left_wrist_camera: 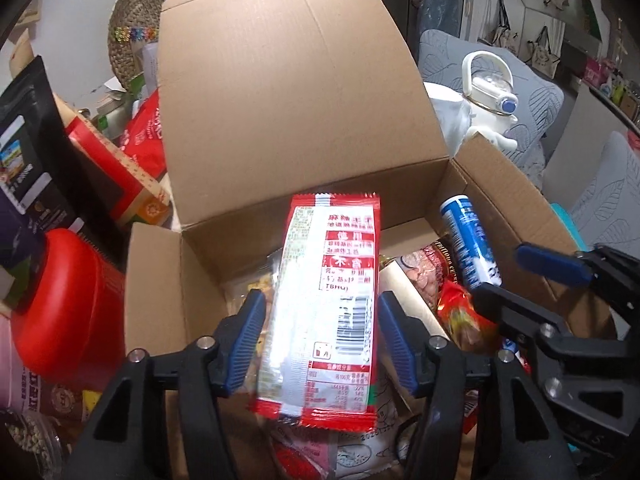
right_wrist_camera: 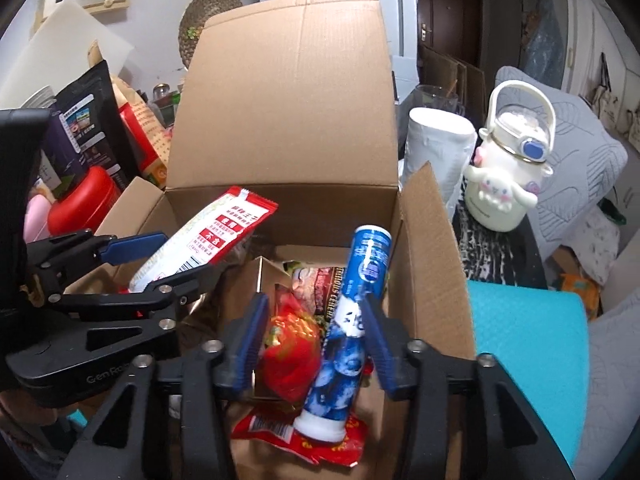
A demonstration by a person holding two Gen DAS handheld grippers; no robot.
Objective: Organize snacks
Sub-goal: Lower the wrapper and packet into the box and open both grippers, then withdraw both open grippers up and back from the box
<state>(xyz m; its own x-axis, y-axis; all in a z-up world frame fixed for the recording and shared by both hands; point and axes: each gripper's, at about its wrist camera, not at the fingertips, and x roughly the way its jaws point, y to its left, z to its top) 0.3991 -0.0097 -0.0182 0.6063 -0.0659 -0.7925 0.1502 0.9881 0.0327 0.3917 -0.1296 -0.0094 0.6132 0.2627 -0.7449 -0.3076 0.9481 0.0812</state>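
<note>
Both tools tilt steeply downward side by side: the left tool [left_wrist_camera: 322, 344] and the right tool [right_wrist_camera: 316, 344], jaws parted.

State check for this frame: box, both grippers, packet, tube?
cardboard box: open, flaps up, snacks inside.
left gripper: jaws apart, not gripping.
red-and-white snack packet: loose between left jaws, over box.
right gripper: jaws apart.
blue tube: tilted, against one pad only.
</note>
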